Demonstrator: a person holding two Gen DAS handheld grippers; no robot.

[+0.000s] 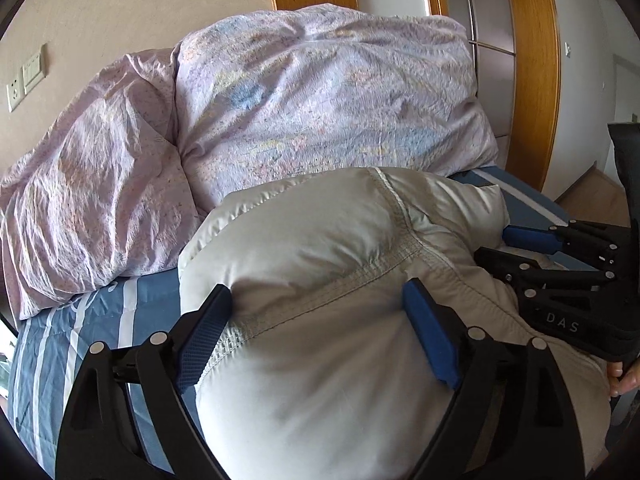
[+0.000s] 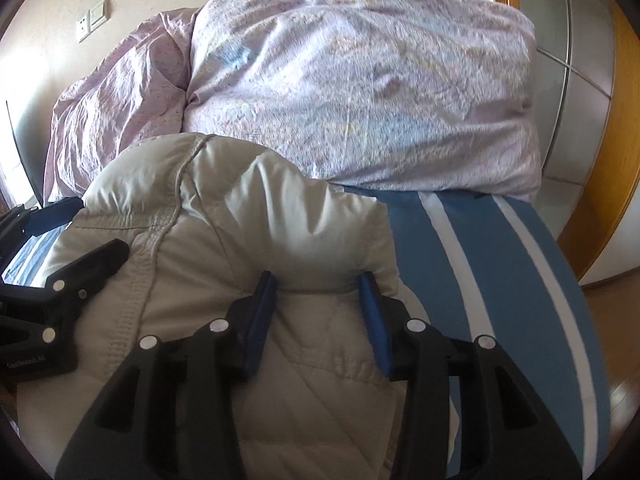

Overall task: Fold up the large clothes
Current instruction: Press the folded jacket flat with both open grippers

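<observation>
Cream-white and padded, a puffy down jacket (image 1: 320, 280) lies bundled on a bed, covering the near part of a blue sheet with white stripes (image 2: 500, 280).

Nearest to the viewer, over the jacket's closest bulge, the left tongs (image 1: 316, 332) stand released. Their blue pads (image 1: 430, 332) are spread wide to either side of a stitched seam, and the fabric swells up between them without being pinched.

Beside them, toward the jacket's right edge, the right tongs (image 2: 316, 320) sit narrower, their blue pads (image 2: 260, 320) on either side of a fold of the quilted cloth. The fabric fills the gap between them and bulges just past the tips, so they appear clenched on the jacket. From the left wrist view, fingers of a hand (image 1: 620, 376) show at the far right, holding those tongs.

Behind the jacket, touching its far edge, a crumpled lilac duvet with a faint floral print (image 1: 320, 100) is heaped high.

Beyond the jacket and duvet, a pale wall carries a light switch and socket (image 2: 92, 20), and a wooden frame (image 1: 532, 80) rises to the right.
</observation>
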